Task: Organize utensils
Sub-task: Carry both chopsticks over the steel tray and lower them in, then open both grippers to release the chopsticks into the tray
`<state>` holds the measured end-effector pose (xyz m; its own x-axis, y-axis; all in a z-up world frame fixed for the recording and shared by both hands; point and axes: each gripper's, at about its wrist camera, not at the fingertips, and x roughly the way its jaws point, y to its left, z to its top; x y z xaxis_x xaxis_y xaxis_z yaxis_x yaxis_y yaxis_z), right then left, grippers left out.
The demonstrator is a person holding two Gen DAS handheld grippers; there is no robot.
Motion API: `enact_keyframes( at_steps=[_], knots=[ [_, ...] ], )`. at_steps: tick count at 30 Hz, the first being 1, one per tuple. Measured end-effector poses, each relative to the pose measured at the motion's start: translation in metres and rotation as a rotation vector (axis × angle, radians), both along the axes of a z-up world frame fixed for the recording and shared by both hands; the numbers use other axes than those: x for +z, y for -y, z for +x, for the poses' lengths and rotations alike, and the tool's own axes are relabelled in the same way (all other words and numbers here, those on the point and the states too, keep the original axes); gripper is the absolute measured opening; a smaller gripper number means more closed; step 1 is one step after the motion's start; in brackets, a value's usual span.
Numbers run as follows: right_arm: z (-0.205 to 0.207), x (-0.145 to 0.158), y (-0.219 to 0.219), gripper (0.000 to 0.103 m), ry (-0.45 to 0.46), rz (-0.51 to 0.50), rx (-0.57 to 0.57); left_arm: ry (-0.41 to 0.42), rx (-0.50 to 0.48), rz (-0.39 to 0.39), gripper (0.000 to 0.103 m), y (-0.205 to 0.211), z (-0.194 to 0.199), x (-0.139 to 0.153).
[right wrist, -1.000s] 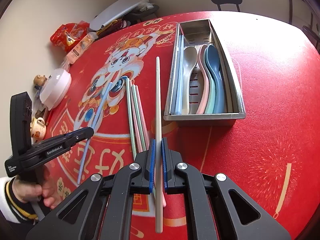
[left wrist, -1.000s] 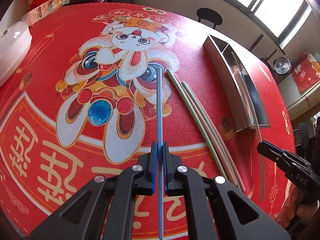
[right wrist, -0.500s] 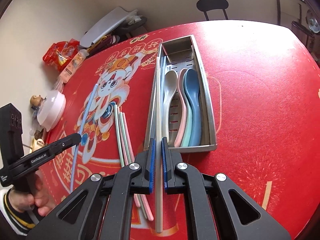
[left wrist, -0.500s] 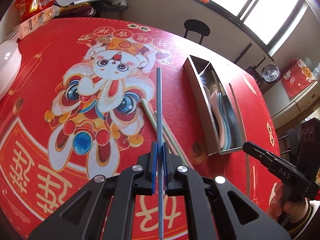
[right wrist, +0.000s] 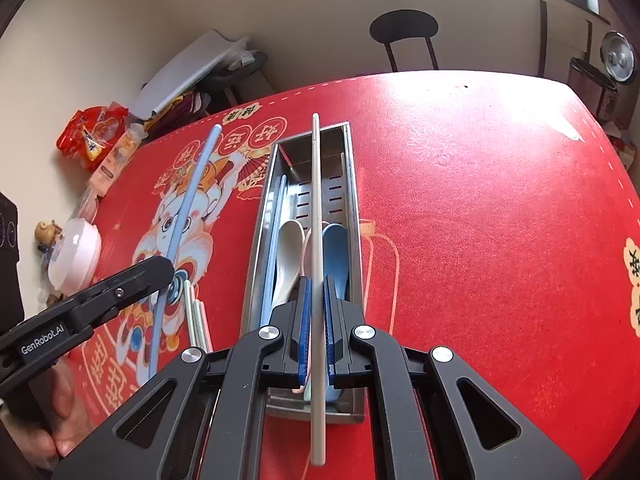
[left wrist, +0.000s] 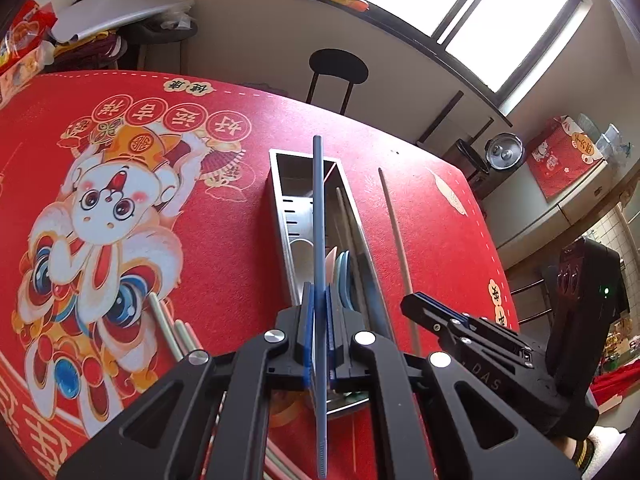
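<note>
1. The table (right wrist: 480, 184) carries a red cloth printed with a cartoon rabbit (left wrist: 108, 216) and gold characters.
2. A black chair (right wrist: 404, 28) stands past the table's far edge, near the wall.
3. A long steel tray (right wrist: 354, 200) lies lengthwise on the cloth, right of the rabbit. It holds a white spoon (right wrist: 290, 240), a pink one mostly hidden, a blue spoon (right wrist: 338, 248) and a blue chopstick (right wrist: 276, 232) along its left wall.
4. The left hand-held gripper (left wrist: 318, 320) is clamped on a blue chopstick (left wrist: 318, 220), held above the tray in its own view. In the right wrist view it appears to the left of the tray, over the rabbit.
5. The right hand-held gripper (right wrist: 318, 316) is clamped on a white chopstick (right wrist: 316, 200), which runs lengthwise above the tray's middle.
6. Pale green and pink chopsticks (right wrist: 196, 312) lie loose on the cloth left of the tray, side by side.
7. Snack packets (right wrist: 94, 136) and a white lidded bowl (right wrist: 74, 252) sit at the table's left edge.
</note>
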<state>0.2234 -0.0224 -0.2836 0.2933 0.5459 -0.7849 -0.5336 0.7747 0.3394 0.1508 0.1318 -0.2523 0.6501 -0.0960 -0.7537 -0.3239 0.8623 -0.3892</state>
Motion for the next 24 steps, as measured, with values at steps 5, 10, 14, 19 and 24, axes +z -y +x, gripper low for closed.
enact_keyframes(
  at_steps=[5,10,14,19,24],
  knots=[
    [0.012,-0.009,-0.009,0.006,-0.002,-0.029,0.006,-0.009,0.021,-0.041,0.005,-0.002,0.027,-0.013],
    [0.019,-0.02,-0.02,0.006,-0.012,-0.063,0.004,-0.062,0.051,-0.084,0.005,-0.002,0.044,-0.036],
    [0.024,-0.027,-0.027,0.006,-0.017,-0.083,0.006,-0.085,0.048,-0.082,0.005,-0.003,0.051,-0.048],
    [0.03,-0.034,-0.034,0.006,-0.024,-0.107,0.019,-0.101,0.064,-0.077,0.005,-0.004,0.054,-0.055],
    [0.031,-0.036,-0.037,0.006,-0.031,-0.11,0.011,-0.115,0.064,-0.08,0.006,-0.004,0.057,-0.059]
  ],
)
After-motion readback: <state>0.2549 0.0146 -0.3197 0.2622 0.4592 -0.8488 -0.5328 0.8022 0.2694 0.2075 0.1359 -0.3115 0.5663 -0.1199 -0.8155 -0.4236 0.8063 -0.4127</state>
